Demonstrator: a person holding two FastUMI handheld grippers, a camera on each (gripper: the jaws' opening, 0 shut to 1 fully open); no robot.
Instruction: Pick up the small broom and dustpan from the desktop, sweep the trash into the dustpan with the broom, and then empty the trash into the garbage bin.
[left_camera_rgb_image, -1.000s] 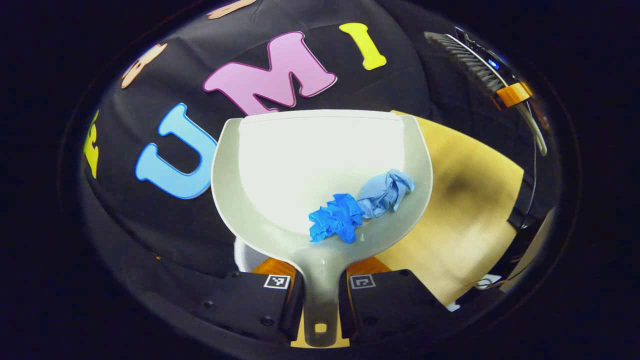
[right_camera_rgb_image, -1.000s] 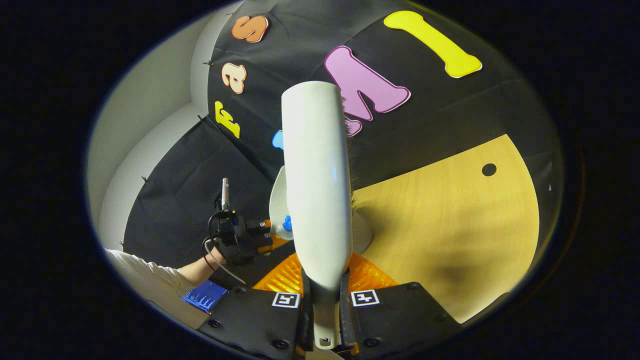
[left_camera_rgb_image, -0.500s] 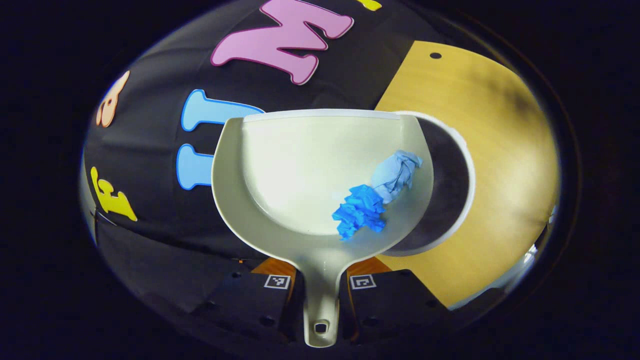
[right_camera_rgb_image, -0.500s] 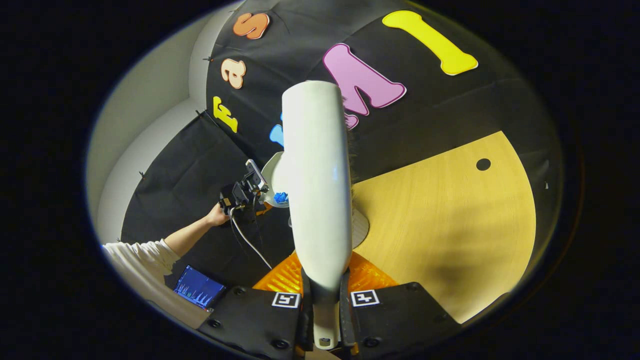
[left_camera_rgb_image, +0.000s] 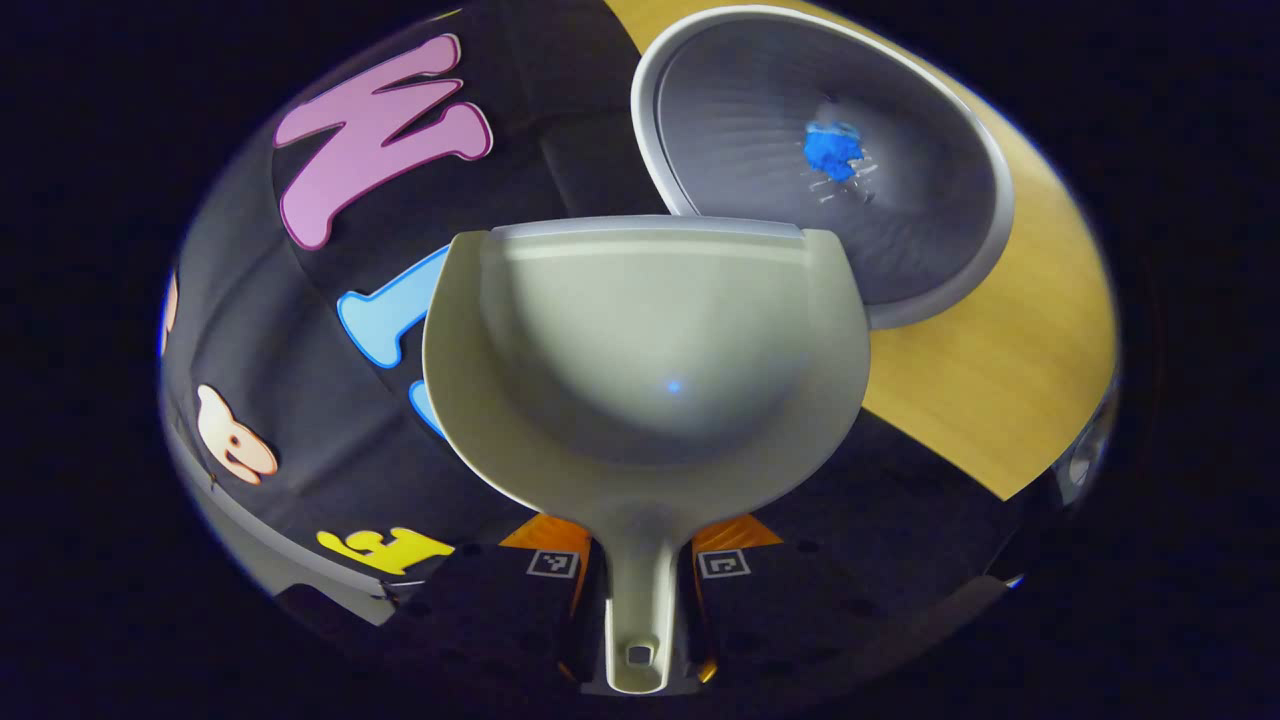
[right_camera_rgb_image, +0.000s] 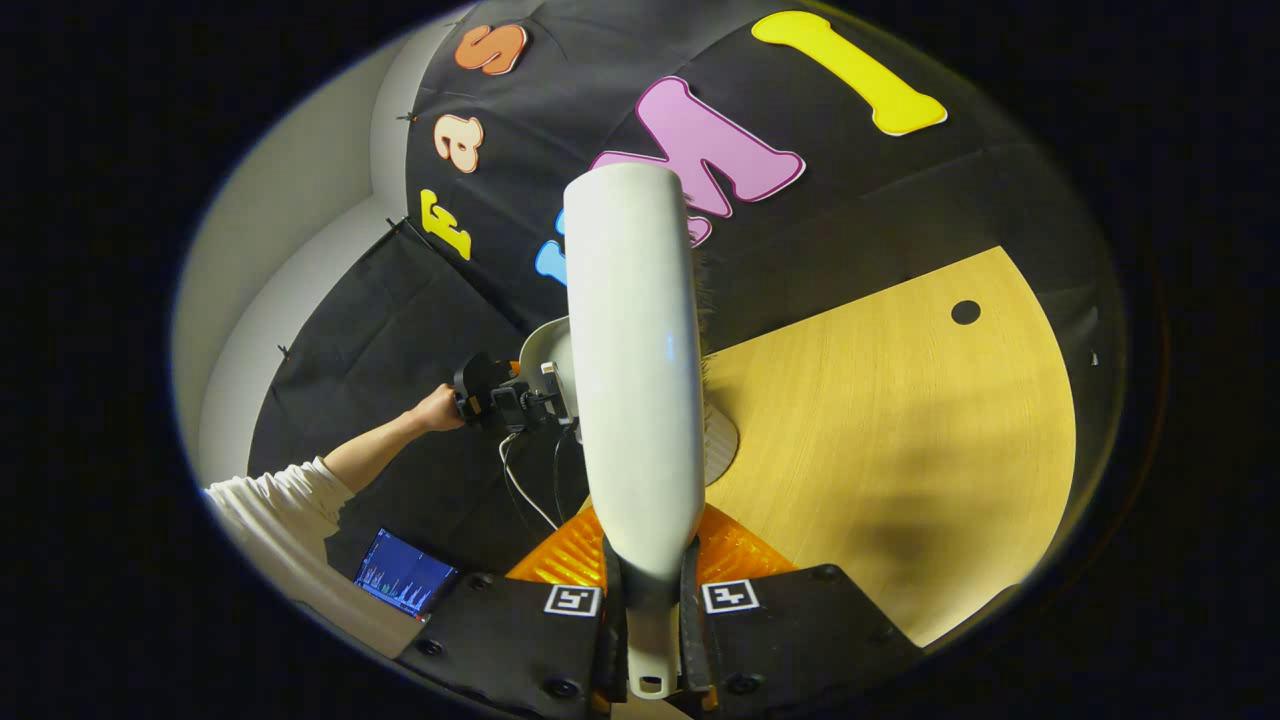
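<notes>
My left gripper (left_camera_rgb_image: 640, 562) is shut on the handle of the pale grey dustpan (left_camera_rgb_image: 645, 350). The pan is tipped forward and its scoop holds nothing. Just beyond its lip stands the round grey garbage bin (left_camera_rgb_image: 960, 270), with a bright blue paper wad (left_camera_rgb_image: 833, 150) lying inside. My right gripper (right_camera_rgb_image: 648, 592) is shut on the handle of the small broom (right_camera_rgb_image: 632, 360), whose white back points up and away, dark bristles along its right edge. In the right gripper view a hand holds the left gripper (right_camera_rgb_image: 500, 400) with the dustpan (right_camera_rgb_image: 545, 355) over the bin (right_camera_rgb_image: 722, 440), mostly hidden behind the broom.
The wooden desktop (right_camera_rgb_image: 900, 440) spreads to the right of the broom, with a small dark hole (right_camera_rgb_image: 965, 312) near its far edge. A lit screen (right_camera_rgb_image: 405, 585) and a white sleeve (right_camera_rgb_image: 270, 500) sit at lower left. Black cloth wall stands behind the bin.
The dustpan swung over the bin and tipped; both paper wads slid out of it, and a blue one now lies in the bin. The broom has barely moved.
</notes>
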